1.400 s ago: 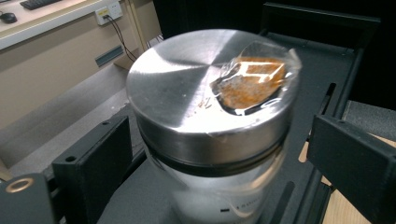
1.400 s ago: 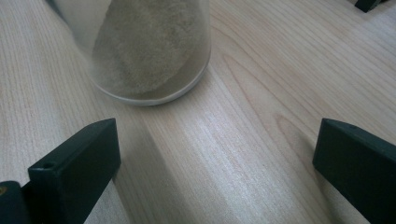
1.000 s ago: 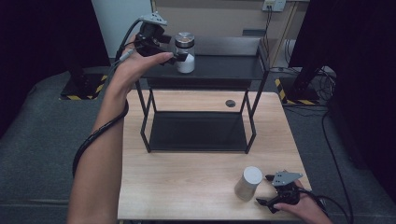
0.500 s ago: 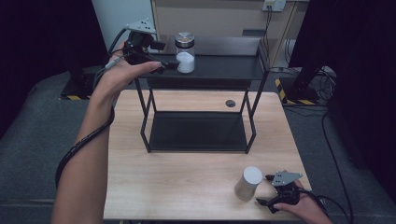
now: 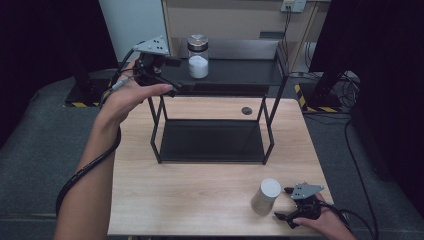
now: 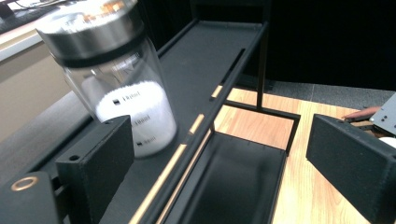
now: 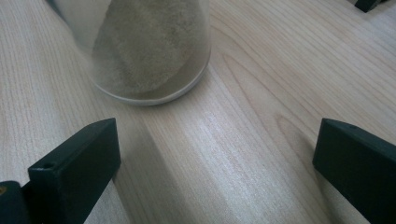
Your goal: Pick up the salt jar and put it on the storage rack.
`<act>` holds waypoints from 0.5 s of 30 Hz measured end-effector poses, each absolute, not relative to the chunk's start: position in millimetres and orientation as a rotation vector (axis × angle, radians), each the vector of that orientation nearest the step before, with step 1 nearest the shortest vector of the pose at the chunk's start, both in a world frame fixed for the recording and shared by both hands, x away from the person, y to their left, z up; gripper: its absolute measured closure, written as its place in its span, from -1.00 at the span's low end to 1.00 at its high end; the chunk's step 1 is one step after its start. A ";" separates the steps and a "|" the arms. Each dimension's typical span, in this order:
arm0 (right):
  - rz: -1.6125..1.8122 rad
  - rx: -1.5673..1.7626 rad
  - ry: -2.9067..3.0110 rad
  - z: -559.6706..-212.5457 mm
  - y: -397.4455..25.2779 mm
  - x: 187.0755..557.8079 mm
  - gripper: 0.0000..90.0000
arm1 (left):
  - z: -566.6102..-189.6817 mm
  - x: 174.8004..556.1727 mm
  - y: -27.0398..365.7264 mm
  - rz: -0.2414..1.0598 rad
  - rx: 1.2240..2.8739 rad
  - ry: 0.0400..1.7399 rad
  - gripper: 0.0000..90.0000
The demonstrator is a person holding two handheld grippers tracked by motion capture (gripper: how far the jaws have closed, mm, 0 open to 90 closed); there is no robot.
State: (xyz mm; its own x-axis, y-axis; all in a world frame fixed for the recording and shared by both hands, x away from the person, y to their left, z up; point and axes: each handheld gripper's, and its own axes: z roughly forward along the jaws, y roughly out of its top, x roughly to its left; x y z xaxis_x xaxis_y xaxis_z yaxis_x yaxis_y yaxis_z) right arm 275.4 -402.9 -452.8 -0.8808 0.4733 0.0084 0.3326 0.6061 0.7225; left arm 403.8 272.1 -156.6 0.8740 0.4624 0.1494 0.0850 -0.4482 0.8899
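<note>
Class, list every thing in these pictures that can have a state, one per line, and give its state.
Jar: upright on the rack's top shelf, lid on, part full of white powder, not held.
Cup: upright on the table, not held.
Left gripper: open, beside the jar, apart from it.
Right gripper: open, beside the cup, apart from it.
Rack: standing on the table, lower shelf bare.

Black metal two-tier shelf rack blocks table's far half; glass jar of white powder occupies top-tier left; near-left edge of wooden table open.
</note>
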 end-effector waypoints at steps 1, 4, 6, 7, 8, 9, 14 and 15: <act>1.134 0.671 2.647 -452.8 -402.9 275.4 -0.96 | -159.4 403.6 273.2 0.445 2.000 0.392 -0.86; 1.134 0.671 2.647 -452.7 -402.9 275.4 -0.96 | -164.2 399.9 271.0 0.444 2.006 0.360 -0.86; 1.135 0.671 2.646 -452.9 -402.9 275.4 -0.96 | -166.4 398.3 268.5 0.436 2.014 0.336 -0.86; 1.135 0.672 2.646 -452.9 -402.9 275.4 -0.96 | -167.8 397.3 266.9 0.433 2.018 0.323 -0.86; 1.135 0.671 2.646 -453.0 -402.9 275.4 -0.96 | -169.0 395.8 264.9 0.433 2.023 0.312 -0.87; 1.135 0.672 2.646 -453.0 -402.9 275.4 -0.96 | -170.7 394.2 263.1 0.431 2.027 0.303 -0.87; 1.136 0.670 2.646 -453.1 -403.0 275.4 -0.96 | -187.7 383.7 254.0 0.419 2.045 0.279 -0.87; 1.136 0.671 2.646 -453.1 -402.9 275.3 -0.96 | -192.6 381.8 252.4 0.414 2.052 0.274 -0.87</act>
State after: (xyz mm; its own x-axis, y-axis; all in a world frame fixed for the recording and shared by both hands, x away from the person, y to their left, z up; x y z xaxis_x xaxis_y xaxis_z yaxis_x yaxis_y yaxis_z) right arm 275.3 -402.9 -453.1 -0.8809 0.4733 0.0085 0.3321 0.6051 0.7236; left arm 381.8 252.4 -192.6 0.9163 0.3593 0.1769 0.0232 -0.4885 0.8722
